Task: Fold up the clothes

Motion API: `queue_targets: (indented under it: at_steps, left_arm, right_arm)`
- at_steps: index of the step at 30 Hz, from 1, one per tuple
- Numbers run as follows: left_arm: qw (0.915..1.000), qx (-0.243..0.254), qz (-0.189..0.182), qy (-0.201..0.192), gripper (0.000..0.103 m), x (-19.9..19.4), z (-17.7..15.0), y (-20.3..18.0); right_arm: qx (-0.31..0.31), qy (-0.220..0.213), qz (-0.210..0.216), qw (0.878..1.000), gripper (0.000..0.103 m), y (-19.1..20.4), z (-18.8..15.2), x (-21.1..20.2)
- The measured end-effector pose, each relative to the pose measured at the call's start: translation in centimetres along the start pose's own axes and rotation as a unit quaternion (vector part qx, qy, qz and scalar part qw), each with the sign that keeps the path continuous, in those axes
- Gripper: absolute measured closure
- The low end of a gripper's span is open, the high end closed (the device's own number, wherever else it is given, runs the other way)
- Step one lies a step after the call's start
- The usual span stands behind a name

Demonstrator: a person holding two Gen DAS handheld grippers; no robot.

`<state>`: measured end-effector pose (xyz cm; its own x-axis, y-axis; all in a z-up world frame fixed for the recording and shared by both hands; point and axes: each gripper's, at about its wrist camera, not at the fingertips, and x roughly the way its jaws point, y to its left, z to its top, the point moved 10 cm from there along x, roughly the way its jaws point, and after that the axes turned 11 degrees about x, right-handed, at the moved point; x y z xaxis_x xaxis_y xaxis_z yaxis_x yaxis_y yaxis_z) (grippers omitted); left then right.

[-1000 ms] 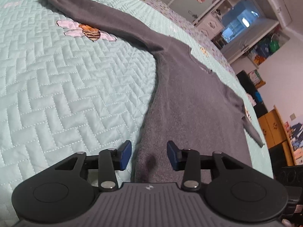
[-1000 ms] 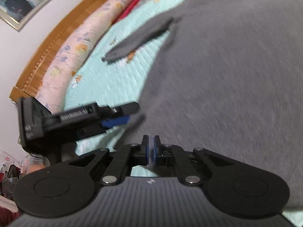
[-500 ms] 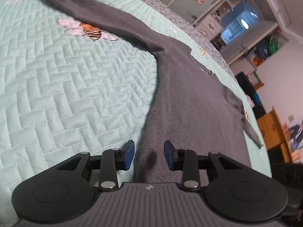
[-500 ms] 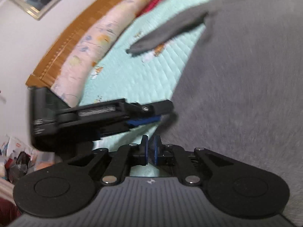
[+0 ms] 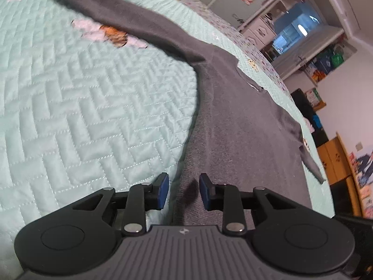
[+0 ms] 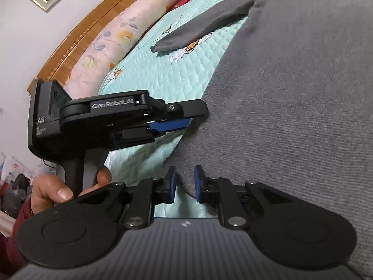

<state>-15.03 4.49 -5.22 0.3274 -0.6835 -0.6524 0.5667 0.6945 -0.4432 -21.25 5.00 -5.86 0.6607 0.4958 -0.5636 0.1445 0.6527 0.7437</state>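
A dark grey sweater (image 5: 244, 128) lies spread flat on a mint quilted bedspread (image 5: 93, 105), one sleeve (image 5: 130, 16) stretched far left, the other (image 5: 310, 161) off to the right. My left gripper (image 5: 183, 190) sits low at the sweater's near side edge; its jaws are closing, with the cloth edge between them and the pads clear of it. In the right wrist view the sweater (image 6: 291, 93) fills the right side. My right gripper (image 6: 185, 184) is opening over the hem edge, not pressing on it. The left gripper (image 6: 186, 119) shows just ahead, left of it.
A hand (image 6: 49, 189) in a dark red sleeve holds the left gripper's handle. A long floral bolster (image 6: 112, 37) and a wooden headboard (image 6: 77, 44) line the bed's far side. Shelves (image 5: 291, 30) and an orange cabinet (image 5: 335, 156) stand beyond the bed.
The right jaws have gone from shut to parted. The left jaws have narrowed a little. In the right wrist view the left gripper now sits closer and more to the right.
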Motion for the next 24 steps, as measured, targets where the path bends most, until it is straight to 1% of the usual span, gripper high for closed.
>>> queue_targets:
  at_steps: [2, 5, 6, 7, 8, 10, 11, 12, 13, 14, 16, 19, 22, 24]
  left_arm:
    - [0.9997, 0.019, 0.007, -0.012, 0.073, -0.3, 0.8, -0.6]
    - [0.9982, 0.044, 0.005, -0.040, 0.073, -0.6, 2.7, -2.1]
    - [0.9973, 0.054, 0.005, -0.050, 0.073, -0.6, 3.4, -2.7]
    - [0.9963, 0.064, 0.001, -0.058, 0.073, -0.5, 4.1, -3.3]
    - [0.9953, 0.075, -0.009, -0.061, 0.073, 0.1, 4.5, -4.0]
    - [0.9945, 0.090, -0.026, -0.048, 0.073, 2.0, 4.8, -5.0]
    - [0.9955, 0.085, -0.031, -0.028, 0.073, 3.2, 4.4, -5.0]
    - [0.9974, 0.067, -0.027, -0.003, 0.073, 4.4, 3.7, -4.4]
    - [0.9984, 0.049, -0.022, 0.018, 0.079, 5.3, 2.9, -3.7]
    - [0.9988, 0.039, -0.017, 0.026, 0.090, 5.5, 2.2, -3.1]
    - [0.9986, 0.047, -0.020, 0.017, 0.091, 4.5, 1.3, -2.7]
    - [0.9985, 0.046, -0.019, 0.021, 0.091, 2.5, -0.2, -2.2]
    - [0.9982, 0.054, -0.003, 0.027, 0.090, 0.9, -1.2, -2.1]
    - [0.9970, 0.070, 0.009, 0.032, 0.090, 0.1, -1.6, -2.3]
  right_arm:
    - [-0.001, 0.007, 0.002, 1.000, 0.086, 0.3, 0.0, -0.4]
    - [0.031, -0.008, 0.015, 0.999, 0.084, -0.4, 0.7, -1.7]
    - [0.040, -0.018, 0.011, 0.999, 0.084, -0.9, 0.8, -2.4]
    - [0.044, -0.032, -0.004, 0.999, 0.084, -1.7, 1.2, -3.1]
    - [0.047, -0.043, -0.015, 0.998, 0.084, -2.2, 1.5, -3.6]
    - [0.066, -0.060, -0.026, 0.996, 0.085, -3.4, 1.8, -4.8]
    - [0.075, -0.069, -0.030, 0.994, 0.085, -4.0, 2.0, -5.4]
    - [0.079, -0.074, -0.035, 0.994, 0.085, -4.5, 2.0, -6.0]
    - [0.082, -0.078, -0.040, 0.993, 0.085, -4.9, 2.0, -6.5]
    - [0.085, -0.083, -0.045, 0.992, 0.085, -5.4, 1.9, -7.1]
    - [0.081, -0.087, -0.055, 0.991, 0.085, -6.1, 1.6, -8.0]
    - [0.077, -0.090, -0.068, 0.991, 0.085, -7.1, 1.3, -9.0]
    - [0.110, -0.092, -0.046, 0.989, 0.085, -8.0, 1.4, -8.8]
    - [0.111, -0.092, -0.047, 0.988, 0.085, -8.0, 1.4, -8.7]
